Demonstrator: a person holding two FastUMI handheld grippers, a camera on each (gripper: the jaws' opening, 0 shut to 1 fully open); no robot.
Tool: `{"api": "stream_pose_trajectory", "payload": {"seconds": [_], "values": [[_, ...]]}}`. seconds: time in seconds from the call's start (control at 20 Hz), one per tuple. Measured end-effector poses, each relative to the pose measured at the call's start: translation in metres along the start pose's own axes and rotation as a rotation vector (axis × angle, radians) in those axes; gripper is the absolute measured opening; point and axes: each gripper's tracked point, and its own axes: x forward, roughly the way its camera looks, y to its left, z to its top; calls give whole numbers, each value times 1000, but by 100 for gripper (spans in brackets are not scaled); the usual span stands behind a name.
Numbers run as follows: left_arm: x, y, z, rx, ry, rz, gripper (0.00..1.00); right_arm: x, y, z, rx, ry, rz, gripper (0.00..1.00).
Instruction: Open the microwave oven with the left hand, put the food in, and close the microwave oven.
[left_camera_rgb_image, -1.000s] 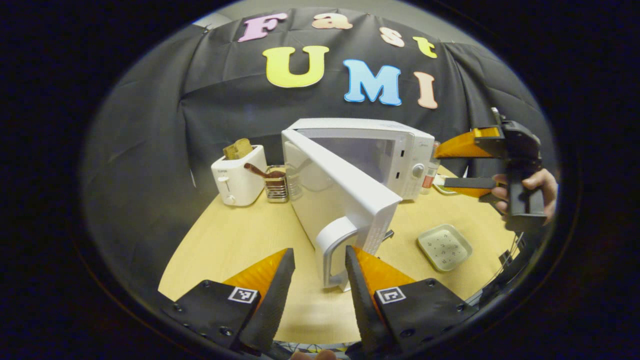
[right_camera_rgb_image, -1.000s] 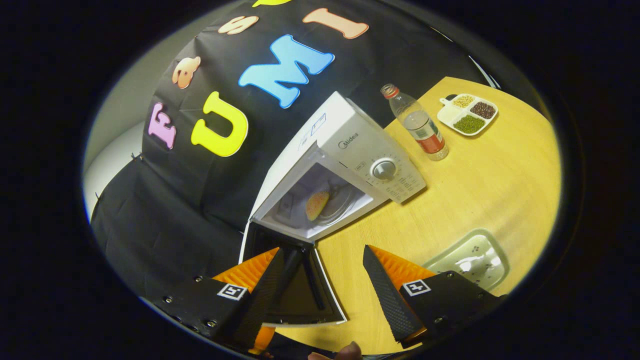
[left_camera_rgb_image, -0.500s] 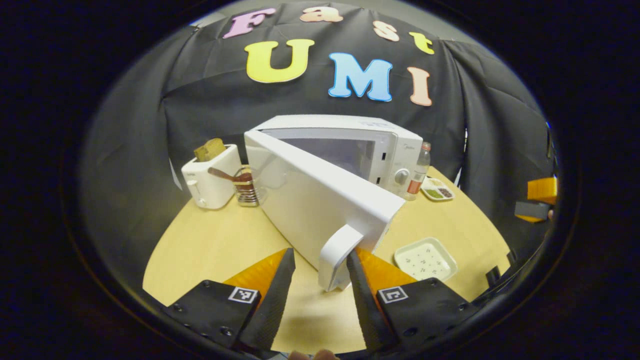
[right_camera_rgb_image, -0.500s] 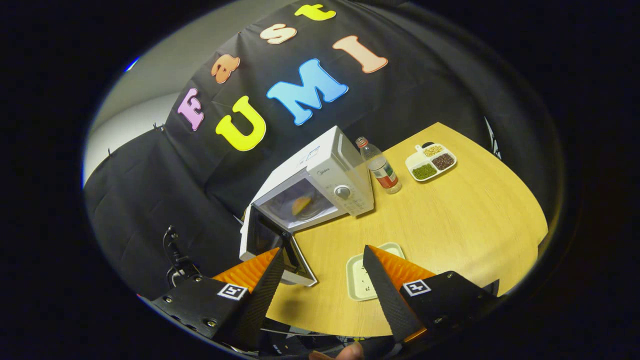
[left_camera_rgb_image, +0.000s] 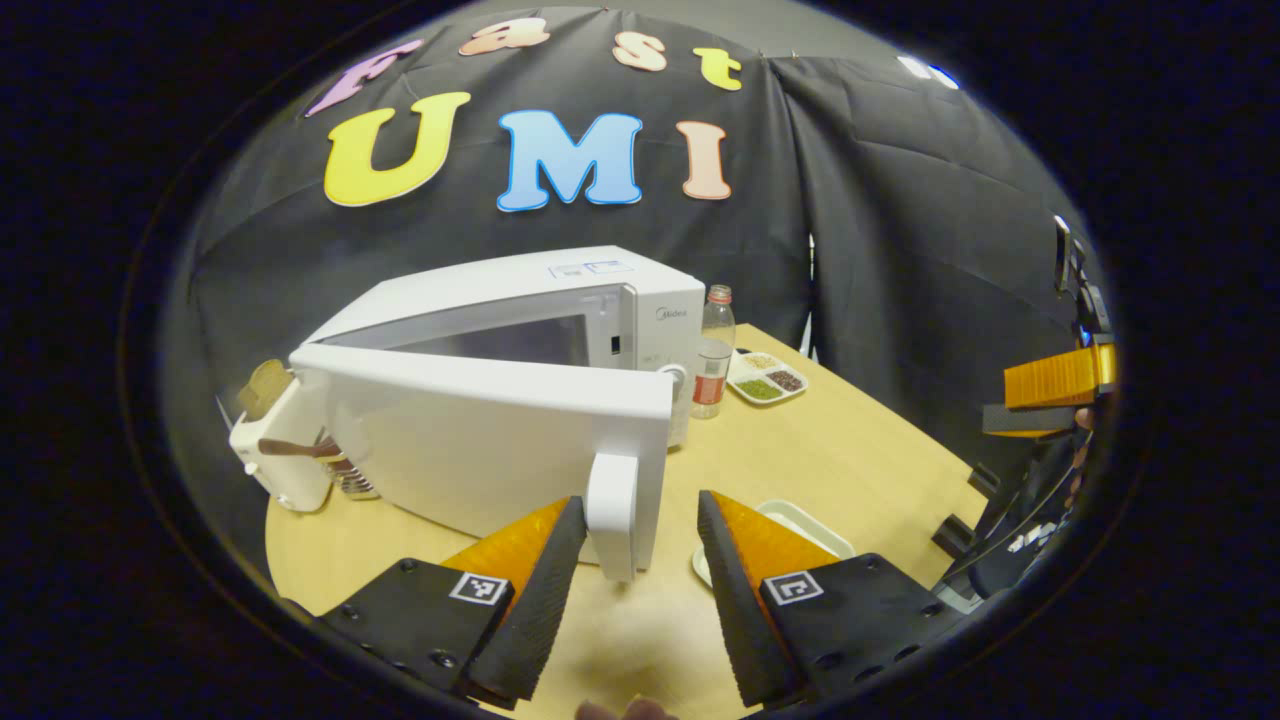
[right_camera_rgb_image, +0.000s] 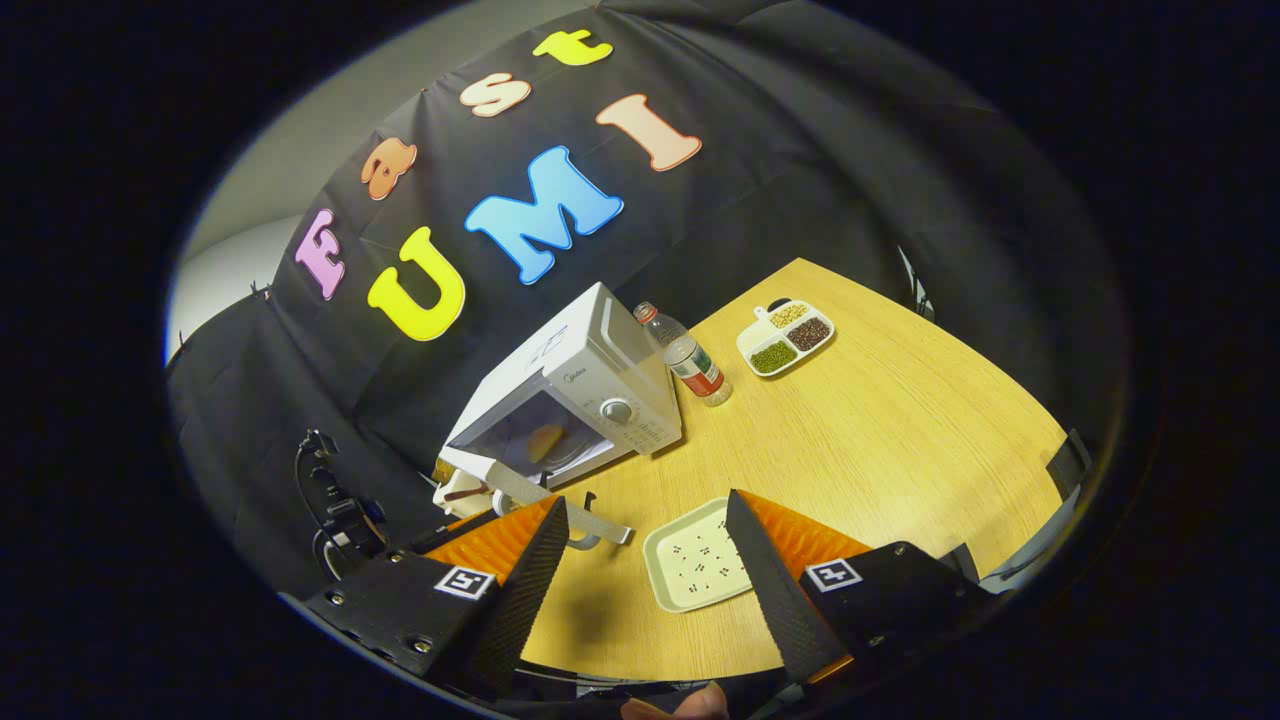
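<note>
The microwave door (left_camera_rgb_image: 480, 440) has swung nearer shut, its handle (left_camera_rgb_image: 612, 515) between the left hand-held gripper's (left_camera_rgb_image: 632, 560) wide-open fingers, "Midea" on the microwave oven (left_camera_rgb_image: 560, 300).

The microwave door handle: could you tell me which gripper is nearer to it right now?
Left. The left gripper has the door handle between its open fingers; the right gripper hangs back over the table's near edge.

A round-edged table (right_camera_rgb_image: 900, 420) with a pale wood-grain top stands in a booth hung with black cloth (left_camera_rgb_image: 900, 250), which drapes in folds and meets at a seam to the right in the left gripper view. Behind and above the cloth, a plain light wall (right_camera_rgb_image: 250, 260) appears at the left of the right gripper view. Even overhead lighting leaves soft shadows on the tabletop.
</note>
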Motion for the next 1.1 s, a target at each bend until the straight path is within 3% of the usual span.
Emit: {"api": "stream_pose_trajectory", "payload": {"seconds": [0.15, 0.2, 0.3, 0.4, 0.5, 0.8, 0.95, 1.1], "values": [[26, 12, 16, 6, -24, -29, 75, 4, -2, 2, 8, -18, -43, 97], [35, 19, 19, 8, -25, -27, 82, 4, -2, 4, 19, -27, -55, 97], [46, 35, 23, -12, -28, -31, 78, 5, -8, 6, 39, -48, -90, 97], [60, 38, 24, -28, -29, -53, 96, 6, -11, 2, 55, -41, -114, 97], [68, 39, 30, -17, -40, -65, 100, 9, -17, -1, 62, -27, -144, 97], [99, 51, 54, 25, -70, -63, 100, 16, -20, 5, 89, -37, -175, 97], [109, 67, 71, 49, -99, -33, 98, 23, -20, 6, 92, -34, -186, 97], [115, 62, 67, 41, -91, -66, 91, 29, -21, 11, 97, -30, -193, 97]]}}
